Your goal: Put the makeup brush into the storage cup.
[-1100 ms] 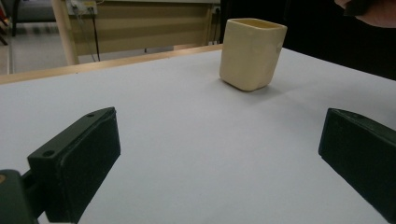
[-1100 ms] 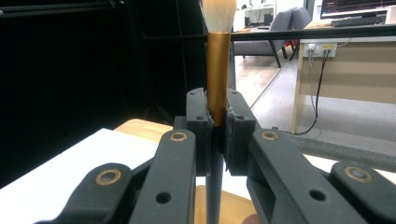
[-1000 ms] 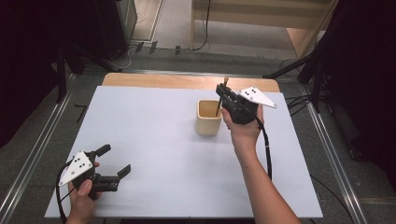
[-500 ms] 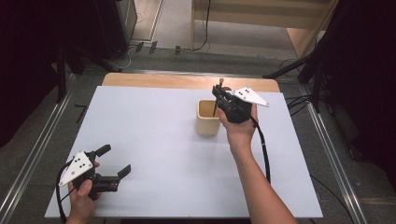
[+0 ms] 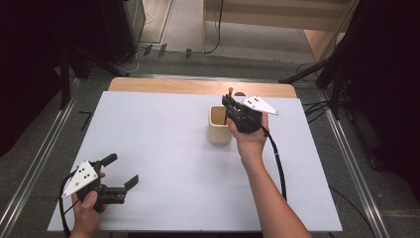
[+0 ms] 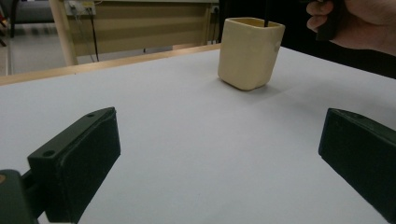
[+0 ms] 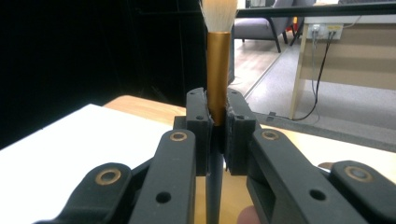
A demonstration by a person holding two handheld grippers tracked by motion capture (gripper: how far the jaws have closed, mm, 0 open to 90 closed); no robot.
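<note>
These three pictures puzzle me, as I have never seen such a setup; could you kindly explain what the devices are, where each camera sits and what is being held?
A person sits at a white table and holds a hand-operated two-jaw gripper in each hand; there is no robot arm. The high view looks down from above the person's side. The other two pictures come from cameras riding on the grippers, looking along their black jaws.

On the table stands a cream cup, also seen in the left gripper view.

The right gripper is above the cup, its jaws shut on a brush with a golden ferrule and pale bristles pointing up; the dark handle reaches down into the cup.

The left gripper rests near the table's front left corner, jaws wide open and holding nothing.
</note>
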